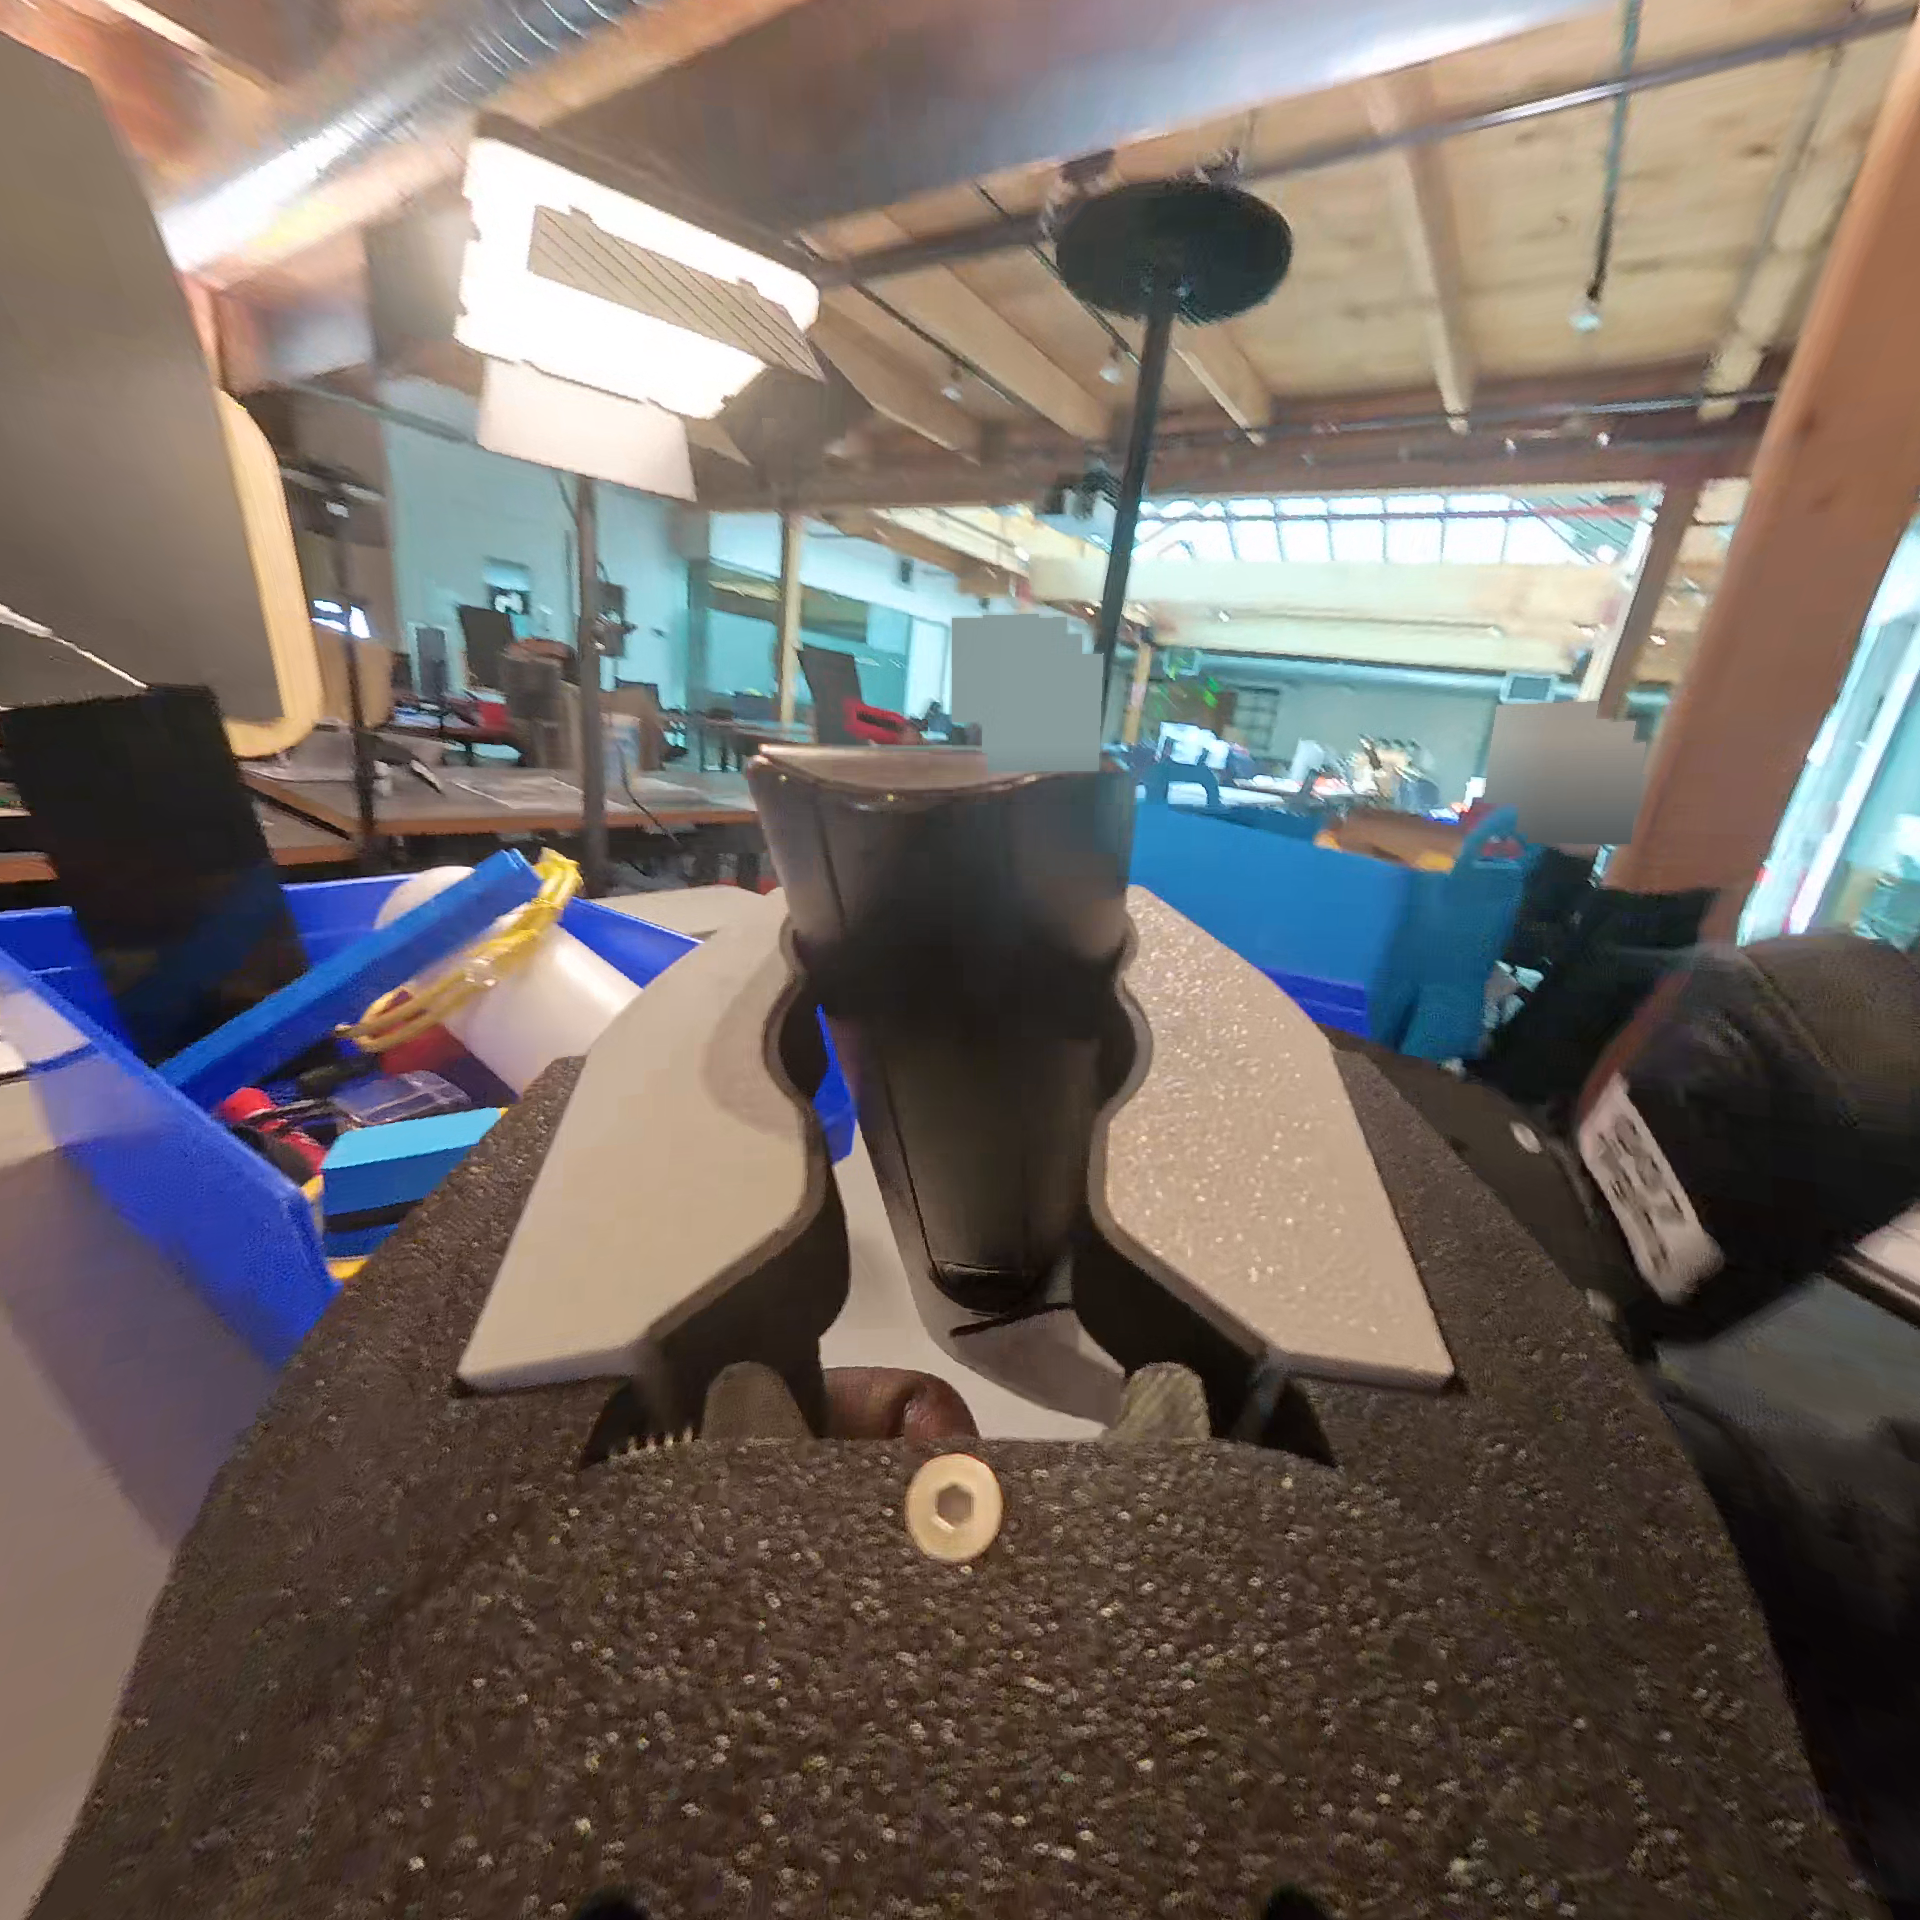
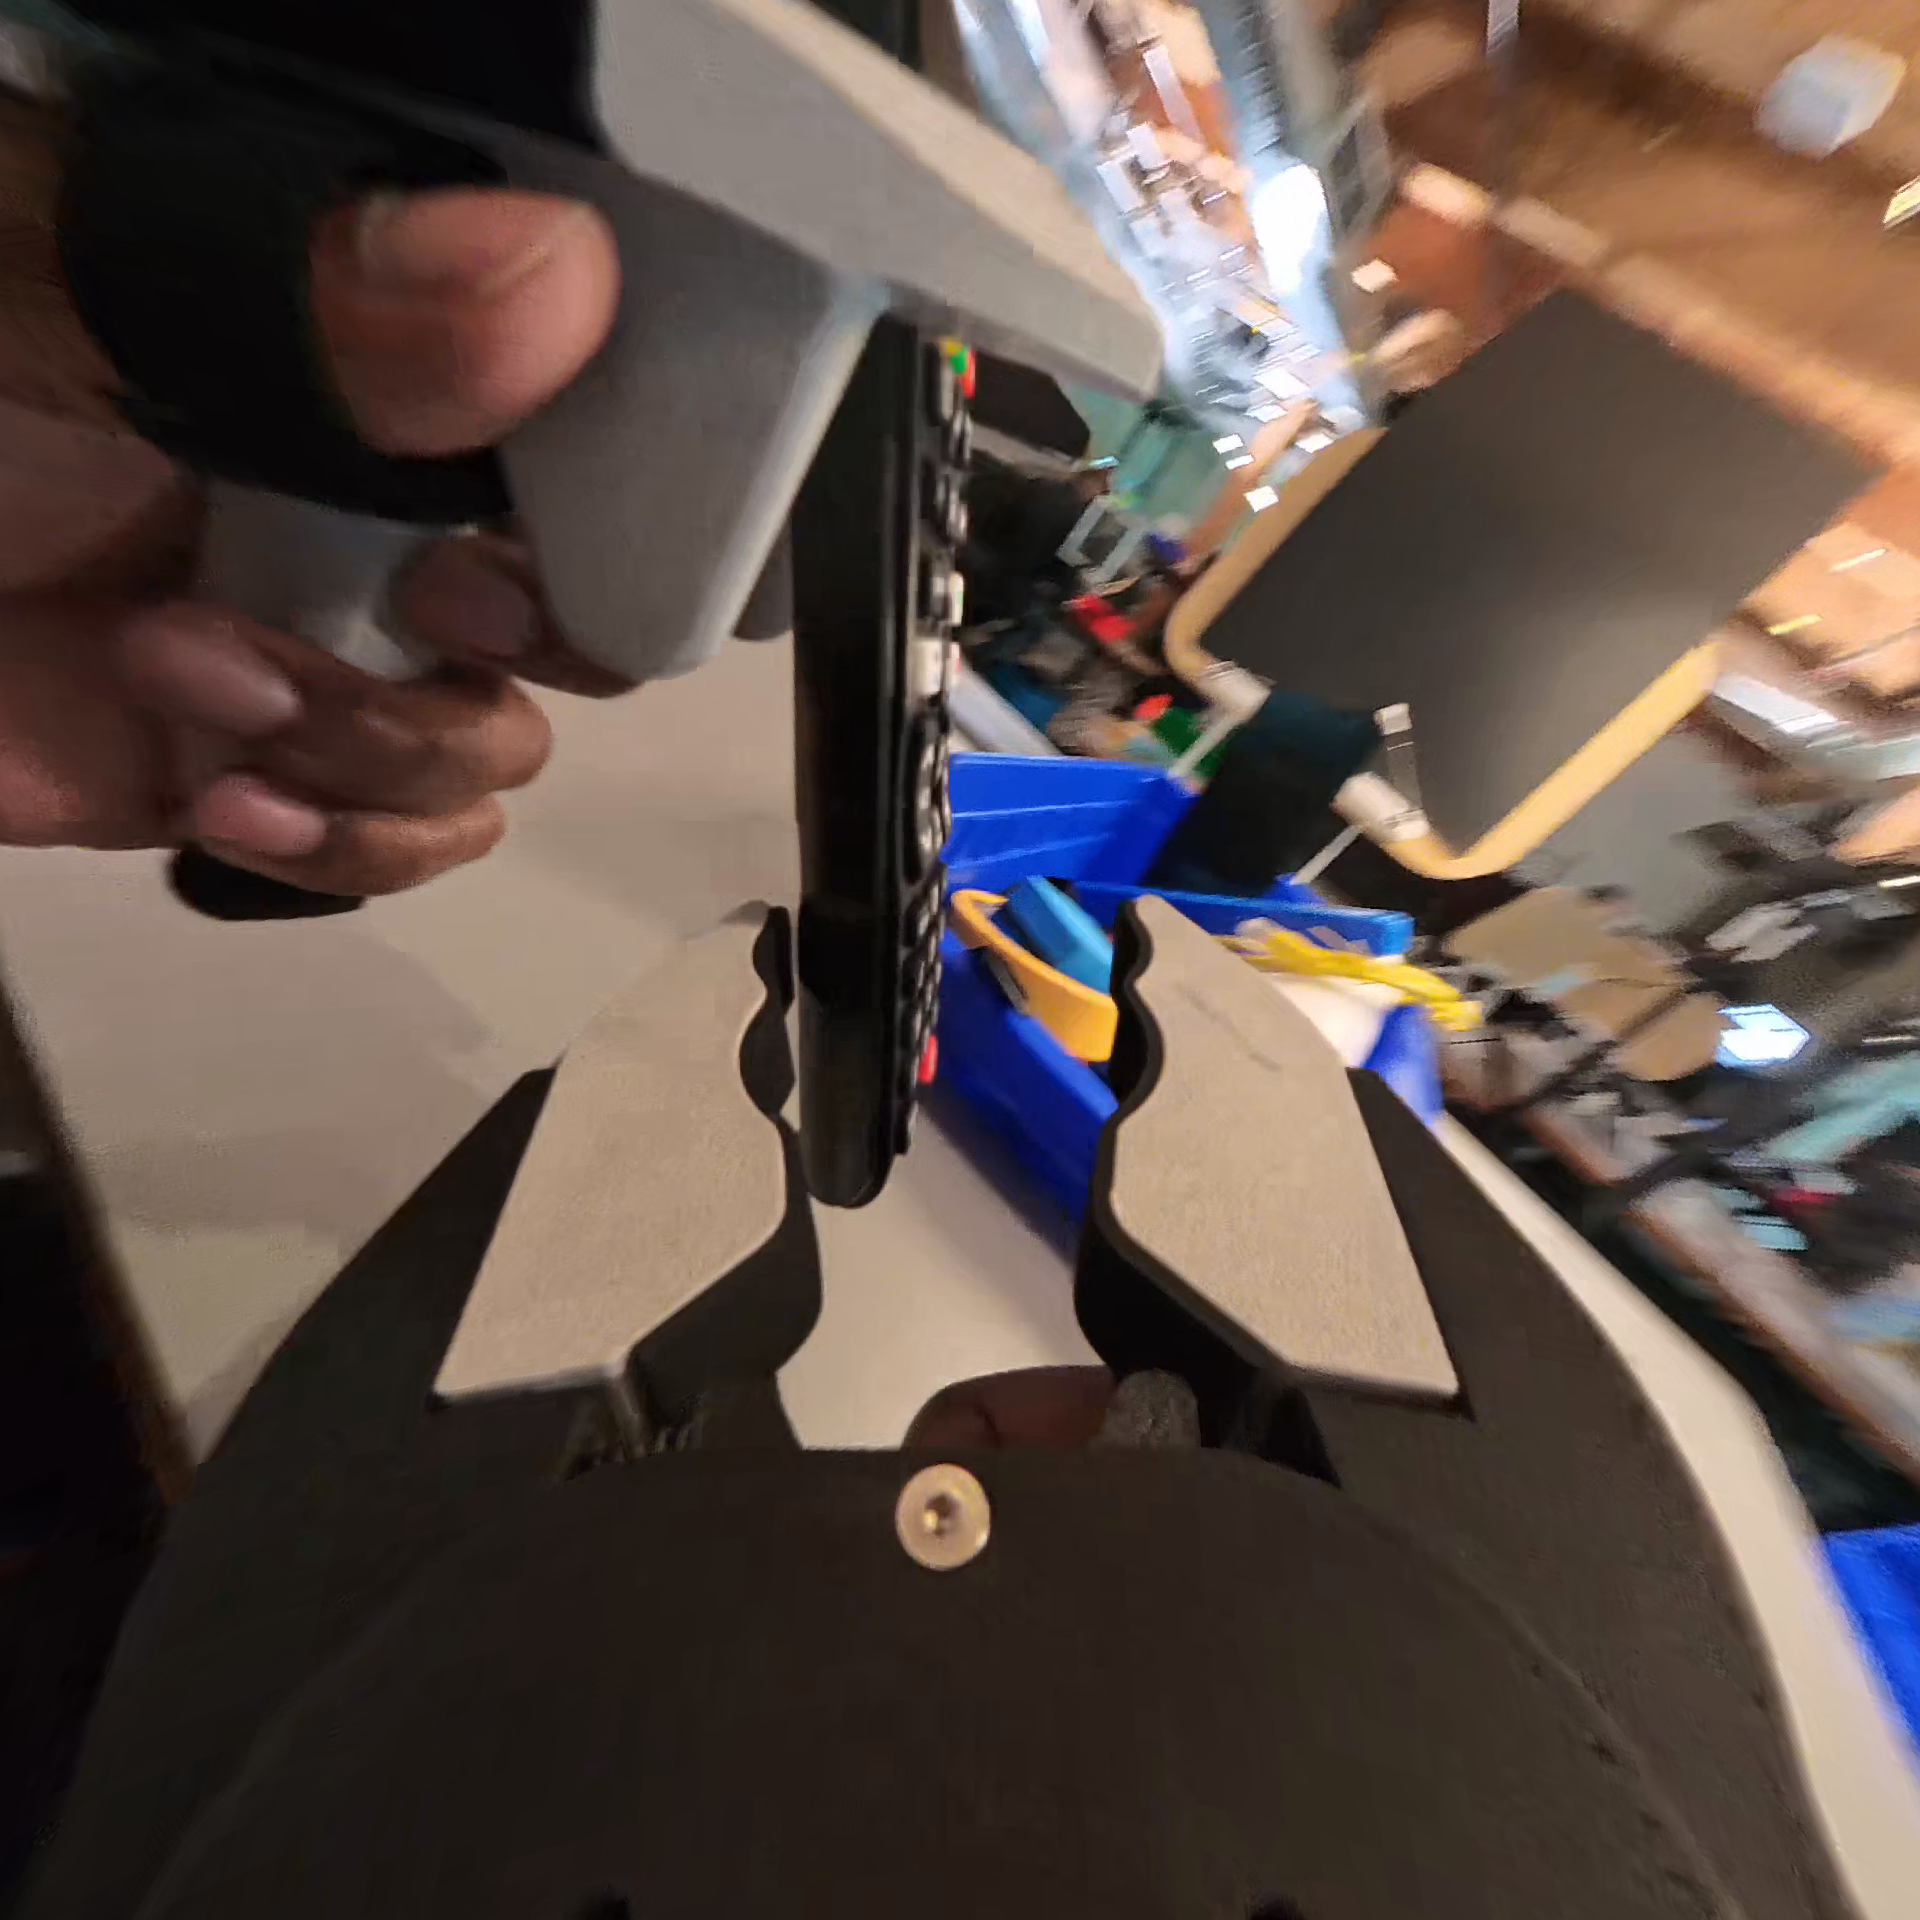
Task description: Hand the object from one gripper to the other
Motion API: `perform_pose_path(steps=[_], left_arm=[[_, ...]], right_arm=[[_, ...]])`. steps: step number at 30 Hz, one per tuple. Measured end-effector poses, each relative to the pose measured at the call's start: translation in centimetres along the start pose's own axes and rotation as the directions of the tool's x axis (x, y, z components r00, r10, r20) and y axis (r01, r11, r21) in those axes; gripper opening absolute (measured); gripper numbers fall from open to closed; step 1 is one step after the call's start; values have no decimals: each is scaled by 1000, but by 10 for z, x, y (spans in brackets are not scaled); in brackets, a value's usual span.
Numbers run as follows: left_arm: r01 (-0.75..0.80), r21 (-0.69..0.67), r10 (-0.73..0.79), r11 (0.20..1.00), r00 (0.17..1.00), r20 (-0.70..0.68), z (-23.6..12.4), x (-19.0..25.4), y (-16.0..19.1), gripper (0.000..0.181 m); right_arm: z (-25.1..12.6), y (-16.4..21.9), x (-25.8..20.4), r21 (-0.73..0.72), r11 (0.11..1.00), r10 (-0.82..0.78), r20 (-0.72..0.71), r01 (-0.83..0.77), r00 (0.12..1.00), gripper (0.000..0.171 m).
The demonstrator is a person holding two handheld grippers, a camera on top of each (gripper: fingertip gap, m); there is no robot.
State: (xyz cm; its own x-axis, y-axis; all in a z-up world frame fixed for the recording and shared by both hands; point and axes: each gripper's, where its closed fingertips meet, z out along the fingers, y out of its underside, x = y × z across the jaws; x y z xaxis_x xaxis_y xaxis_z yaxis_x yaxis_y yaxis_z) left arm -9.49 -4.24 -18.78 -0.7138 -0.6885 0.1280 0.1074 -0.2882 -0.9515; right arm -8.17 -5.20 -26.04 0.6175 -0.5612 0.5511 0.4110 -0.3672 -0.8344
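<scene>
The object is a black remote control (image 1: 966,1122) with rows of buttons. My left gripper (image 1: 956,920) is shut on it and holds it in the air, pointing away from the camera. In the right wrist view the remote (image 2: 862,831) hangs upright from the left gripper (image 2: 894,416). Its lower end sits between the fingers of my right gripper (image 2: 951,925). The right gripper is open. Its left finger (image 2: 665,1122) is close against the remote's back, and its right finger (image 2: 1236,1143) stands well apart from the button side.
A blue bin (image 1: 156,1143) of mixed items sits on the white table (image 2: 312,1039), just behind the remote (image 2: 1039,1070). A person's hand (image 2: 312,675) grips the left gripper's handle. A dark board with a wooden rim (image 2: 1507,623) stands behind the bin.
</scene>
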Motion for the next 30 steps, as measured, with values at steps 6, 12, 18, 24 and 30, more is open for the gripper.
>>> perform_pose_path(steps=[6, 12, 18, 24, 30], left_arm=[[20, 8, -20, 1000, 1000, -21, 4, 15, 4, 52], [-99, -103, 78, 990, 978, -192, 2, 26, 14, 59], [-111, -140, 40, 984, 900, -434, -18, 38, 21, 72], [46, -199, -142, 979, 854, -500, -22, 44, 21, 72], [-10, -245, -117, 970, 859, -499, -15, 57, 39, 53]], right_arm=[[3, 3, 0, -65, 963, -270, -202, 262, 941, 30], [3, 11, -12, -20, 999, 41, 137, -39, 990, 24], [-28, -14, -47, -63, 875, 397, 663, -481, 635, 25], [-40, -17, -66, -131, 838, 418, 777, -529, 470, 24], [-41, -14, -75, -146, 868, 395, 784, -475, 480, 24]])
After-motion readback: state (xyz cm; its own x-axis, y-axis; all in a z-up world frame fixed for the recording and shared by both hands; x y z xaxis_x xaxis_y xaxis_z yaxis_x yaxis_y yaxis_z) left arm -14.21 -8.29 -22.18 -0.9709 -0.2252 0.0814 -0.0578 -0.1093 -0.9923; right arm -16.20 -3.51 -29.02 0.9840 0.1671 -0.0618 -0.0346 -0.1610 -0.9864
